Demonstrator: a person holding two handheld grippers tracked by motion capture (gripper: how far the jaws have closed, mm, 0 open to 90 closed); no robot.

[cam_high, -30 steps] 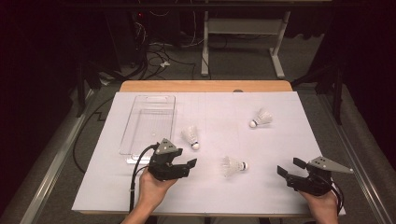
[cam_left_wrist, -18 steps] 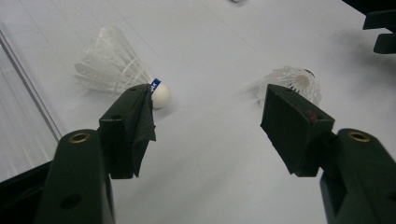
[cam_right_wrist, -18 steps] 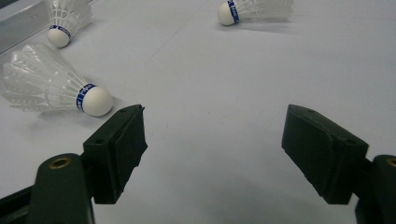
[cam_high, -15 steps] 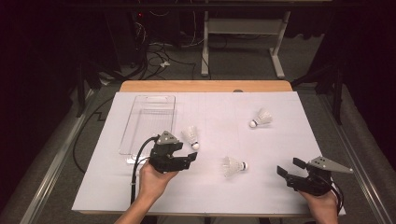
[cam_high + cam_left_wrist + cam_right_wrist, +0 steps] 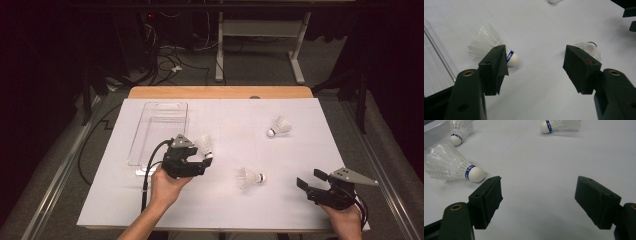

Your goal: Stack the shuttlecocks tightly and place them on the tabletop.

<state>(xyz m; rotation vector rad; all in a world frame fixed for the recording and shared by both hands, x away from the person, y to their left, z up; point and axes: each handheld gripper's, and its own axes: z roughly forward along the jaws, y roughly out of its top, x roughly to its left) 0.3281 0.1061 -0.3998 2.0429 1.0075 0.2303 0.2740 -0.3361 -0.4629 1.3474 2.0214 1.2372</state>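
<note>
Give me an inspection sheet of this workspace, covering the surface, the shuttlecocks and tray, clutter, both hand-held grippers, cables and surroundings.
Surface: white sheet over a wooden table, flat and clean.
Job's things: three shuttlecocks lying on their sides; near shuttlecock just ahead of the left hand-held gripper, middle shuttlecock, far shuttlecock. Clear tray at the left holds nothing.
Clutter: nothing seen.
Grippers: left hand-held gripper open, nothing between its jaws, beside the near shuttlecock; right hand-held gripper open, nothing held.
Cables: black cable trails from the left hand-held gripper.
Surroundings: dark room, loose wires on the floor, white desk frame behind.
</note>
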